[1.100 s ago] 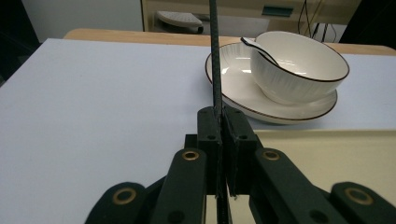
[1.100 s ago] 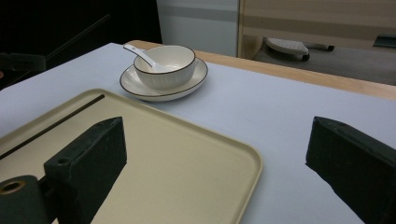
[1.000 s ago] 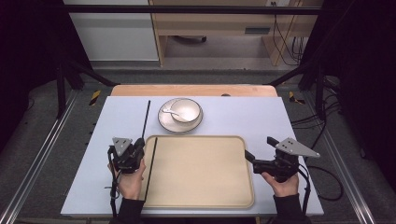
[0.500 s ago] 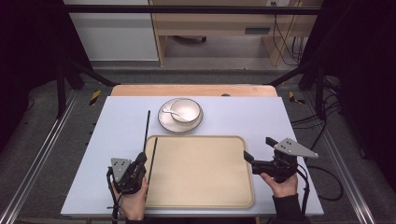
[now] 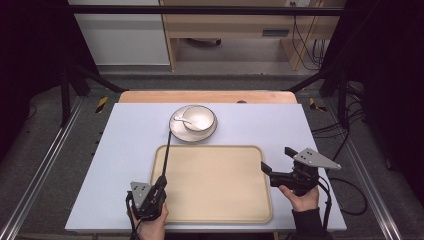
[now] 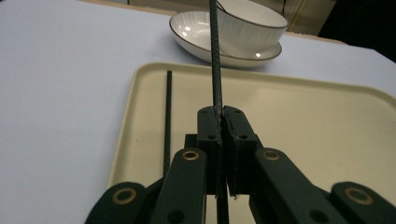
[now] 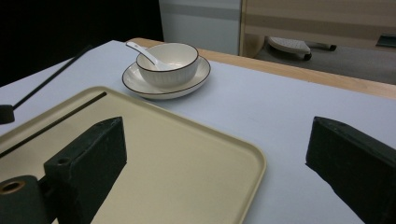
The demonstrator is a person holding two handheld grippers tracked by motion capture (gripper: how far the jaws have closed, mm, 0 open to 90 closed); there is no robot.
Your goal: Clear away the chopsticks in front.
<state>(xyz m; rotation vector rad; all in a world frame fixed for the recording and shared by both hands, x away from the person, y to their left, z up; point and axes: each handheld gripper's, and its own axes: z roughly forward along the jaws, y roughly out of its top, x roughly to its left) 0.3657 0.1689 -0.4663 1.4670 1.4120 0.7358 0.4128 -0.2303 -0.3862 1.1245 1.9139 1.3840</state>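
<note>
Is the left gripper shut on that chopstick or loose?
Shut: the left gripper has its jaws pressed together around the chopstick.

The tray [image 5: 215,190] looks like matt cream plastic, smooth, with a faint sheen. Beyond the tray, the bowl [image 5: 199,118] and plate [image 5: 176,131] are glossy white glazed ceramic with dark rims, catching bright highlights. The stick [image 6: 215,56] above the tray shows a fine woven, carbon-like texture, dark and slightly shiny. The table [image 5: 125,145] under the tray is a smooth matt pale surface with a wooden far edge.
</note>
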